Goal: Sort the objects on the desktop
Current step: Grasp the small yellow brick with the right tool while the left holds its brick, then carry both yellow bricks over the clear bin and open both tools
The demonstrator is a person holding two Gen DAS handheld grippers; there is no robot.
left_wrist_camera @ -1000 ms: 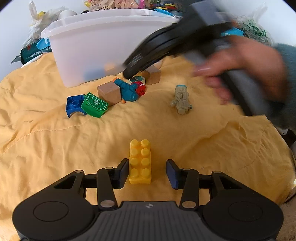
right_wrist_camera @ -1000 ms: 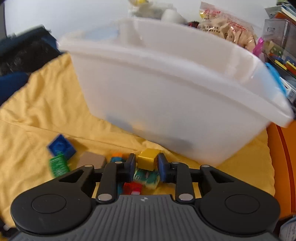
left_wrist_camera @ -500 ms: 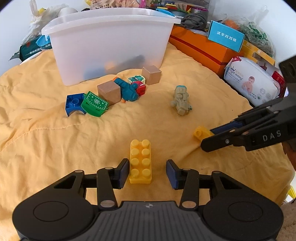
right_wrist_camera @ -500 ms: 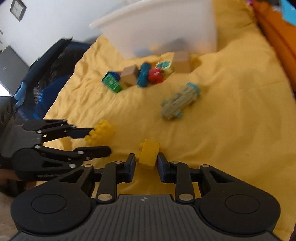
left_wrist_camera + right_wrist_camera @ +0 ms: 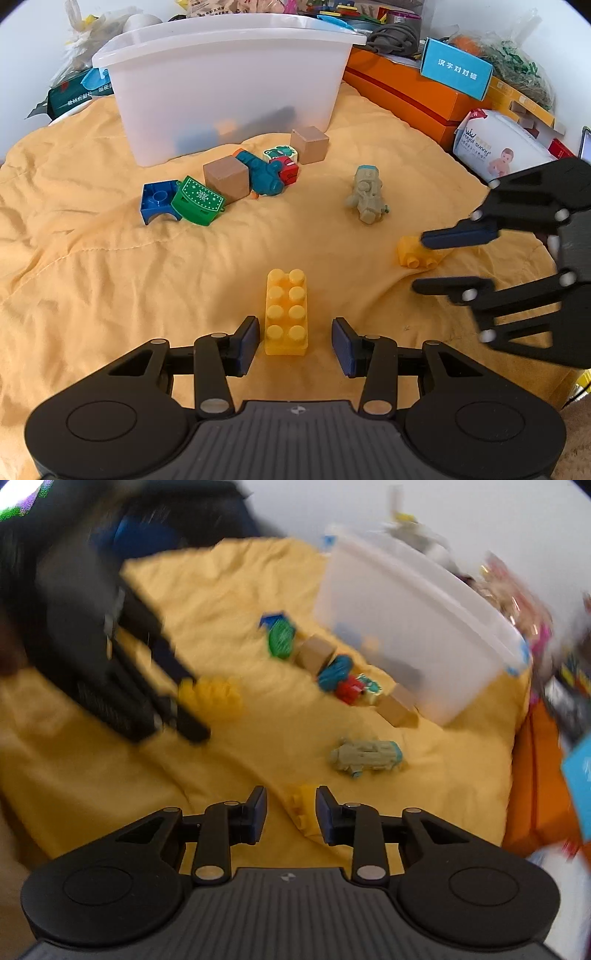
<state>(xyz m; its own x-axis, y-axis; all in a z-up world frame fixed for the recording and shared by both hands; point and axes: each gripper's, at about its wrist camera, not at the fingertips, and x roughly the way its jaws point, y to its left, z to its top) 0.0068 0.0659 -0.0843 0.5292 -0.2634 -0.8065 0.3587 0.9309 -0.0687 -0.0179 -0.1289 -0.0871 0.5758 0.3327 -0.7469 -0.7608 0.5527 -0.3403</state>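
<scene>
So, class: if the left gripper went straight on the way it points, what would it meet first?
The long yellow brick, lying on the cloth between the open left gripper fingers. Beyond it the cloth looks free until the toy cluster by the white bin; depth is unclear.

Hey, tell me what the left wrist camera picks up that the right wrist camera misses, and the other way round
Only the left wrist view shows the baby-wipes pack and the long yellow brick lying whole between the open left gripper.

Only the right wrist view shows the dark blue heap beyond the cloth.

Both show the white bin, the grey toy figure, the small yellow brick between the right gripper's parted fingers, and the yellow cloth.
</scene>
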